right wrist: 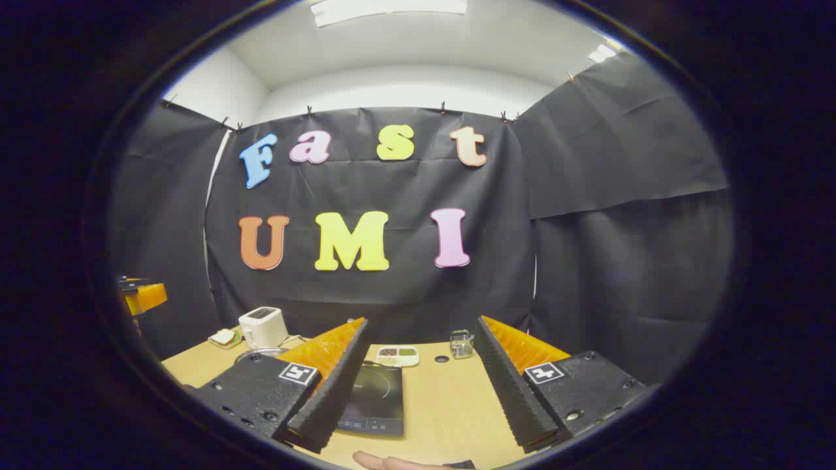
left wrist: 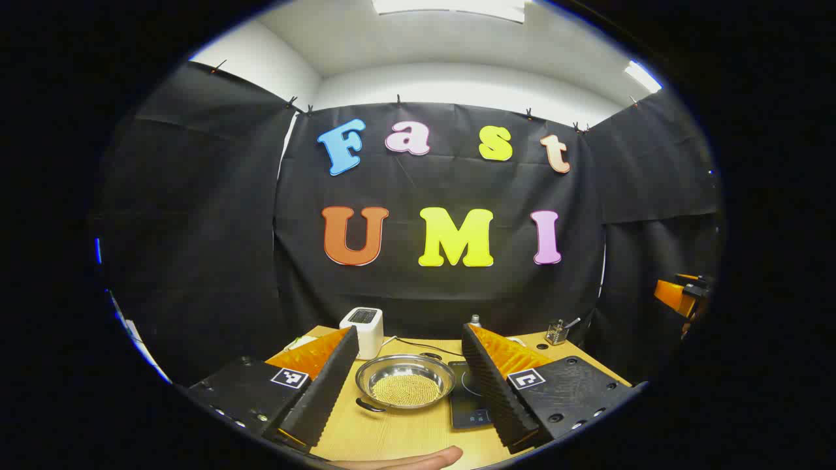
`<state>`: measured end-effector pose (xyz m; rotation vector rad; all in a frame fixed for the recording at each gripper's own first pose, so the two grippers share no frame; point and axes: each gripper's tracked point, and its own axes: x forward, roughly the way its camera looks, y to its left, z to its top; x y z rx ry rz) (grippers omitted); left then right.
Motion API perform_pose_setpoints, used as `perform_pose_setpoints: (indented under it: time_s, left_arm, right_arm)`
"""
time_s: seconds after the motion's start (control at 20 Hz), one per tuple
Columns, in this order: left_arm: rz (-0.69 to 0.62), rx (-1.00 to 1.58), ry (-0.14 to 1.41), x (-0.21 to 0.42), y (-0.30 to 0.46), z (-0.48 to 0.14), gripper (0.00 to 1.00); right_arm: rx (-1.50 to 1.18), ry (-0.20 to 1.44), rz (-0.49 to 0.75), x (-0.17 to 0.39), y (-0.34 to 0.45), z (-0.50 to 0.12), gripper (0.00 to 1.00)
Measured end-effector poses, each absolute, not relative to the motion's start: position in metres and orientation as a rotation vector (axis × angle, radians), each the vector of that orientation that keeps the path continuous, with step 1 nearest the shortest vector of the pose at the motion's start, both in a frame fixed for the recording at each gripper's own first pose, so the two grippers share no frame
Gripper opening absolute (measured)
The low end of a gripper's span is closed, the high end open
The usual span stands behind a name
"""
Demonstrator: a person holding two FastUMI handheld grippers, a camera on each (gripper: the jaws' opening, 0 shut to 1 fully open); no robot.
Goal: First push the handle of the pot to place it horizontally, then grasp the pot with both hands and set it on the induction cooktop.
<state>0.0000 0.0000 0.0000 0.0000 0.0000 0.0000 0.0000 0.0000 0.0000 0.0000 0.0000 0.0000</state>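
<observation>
We hold left gripper wide open, empty, above near table edge. Pot sits straight ahead between its fingers, on wooden table. Pot handle angles toward near-left of pot, not yet horizontal. Induction cooktop lies just right of pot. We hold right gripper wide open, empty, right of pot. We judge left gripper nearer handle. Toaster stands behind pot.

A test booth set up like a small kitchen: black cloth walls clipped up all round, white ceiling w/ lamps, a wooden bench w/ a toaster, a cooktop & a pot
</observation>
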Motion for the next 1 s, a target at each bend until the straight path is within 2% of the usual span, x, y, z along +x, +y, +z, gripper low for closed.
perform_pose_setpoints:
  time_s: [0.1, 0.15, 0.25, 0.3, 0.9, 0.95, 1.0]
  left_arm:
    - [-0.014, 0.027, 0.008, -0.006, -0.005, -0.001, 0.95]
    - [-0.025, 0.035, 0.000, -0.009, -0.009, 0.001, 0.95]
    - [-0.033, 0.047, -0.021, -0.016, -0.014, 0.006, 0.95]
    - [-0.038, 0.047, -0.027, -0.019, -0.016, 0.006, 0.95]
    - [-0.085, -0.007, -0.011, -0.018, -0.033, -0.001, 0.94]
    - [-0.092, 0.009, 0.001, -0.014, -0.033, -0.003, 0.81]
    - [-0.098, 0.021, 0.008, -0.011, -0.032, -0.006, 0.74]
  right_arm:
    - [-0.005, 0.000, 0.008, -0.003, 0.002, -0.001, 1.00]
    - [-0.008, -0.001, 0.012, -0.004, 0.002, -0.002, 0.97]
    - [-0.007, -0.001, 0.015, -0.006, 0.001, -0.003, 1.00]
    - [-0.009, -0.001, 0.017, -0.007, 0.001, -0.002, 0.97]
    - [-0.022, -0.006, 0.029, -0.012, -0.004, -0.010, 0.97]
    - [-0.021, -0.004, 0.030, -0.011, -0.005, -0.013, 0.97]
    - [-0.019, -0.002, 0.031, -0.010, -0.005, -0.014, 0.97]
